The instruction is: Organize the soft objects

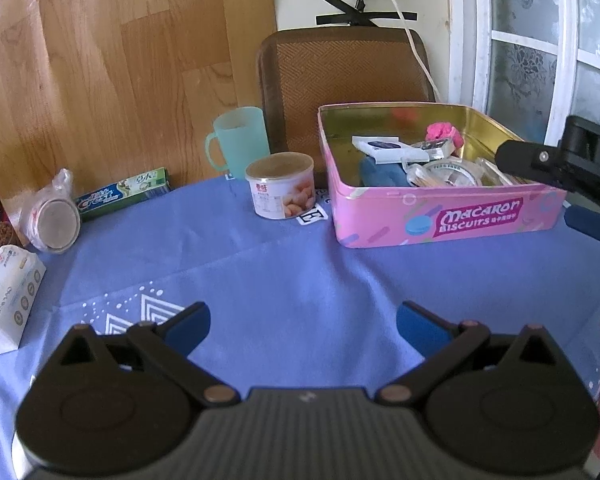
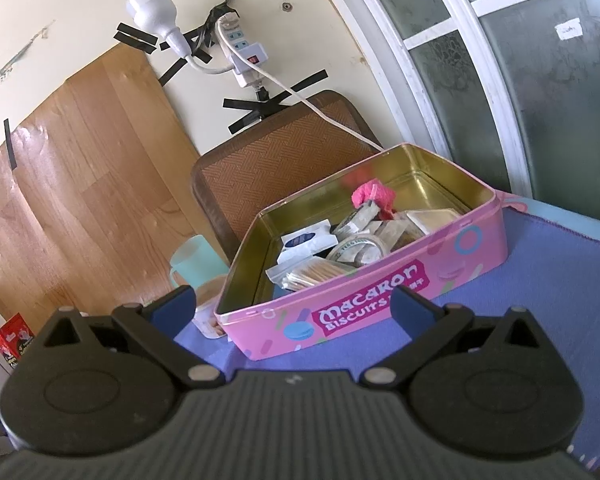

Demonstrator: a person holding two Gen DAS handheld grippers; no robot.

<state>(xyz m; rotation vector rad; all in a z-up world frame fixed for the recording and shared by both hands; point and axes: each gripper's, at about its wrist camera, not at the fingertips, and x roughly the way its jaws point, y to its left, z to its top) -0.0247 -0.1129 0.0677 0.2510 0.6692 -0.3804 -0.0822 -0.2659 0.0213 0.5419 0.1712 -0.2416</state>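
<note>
In the left wrist view, the left gripper [image 1: 303, 322] fills the bottom of the frame with its 2 blue-padded fingers spread wide, holding nothing, over a blue tablecloth [image 1: 284, 280]. Right of centre sits an open pink biscuit tin [image 1: 444, 218] with a gold interior; inside it lie a pink soft object [image 1: 444, 133] at the back, a blue soft object [image 1: 382, 172] toward the front left, a white packet [image 1: 388, 147] and a roll of tape [image 1: 452, 172]. Just left of the tin stands a small can [image 1: 280, 190], with a teal mug [image 1: 238, 140] behind it. A toothpaste box [image 1: 124, 194], a bagged jar [image 1: 54, 218] and a white tissue pack [image 1: 8, 300] lie at the left of the frame. At the right edge, the right gripper [image 1: 568, 188] hangs beside the tin. In the right wrist view, that gripper [image 2: 292, 310] is also wide apart and empty, low in the frame, facing the tin's front wall, with a brown chair back [image 2: 276, 168] behind.
</note>
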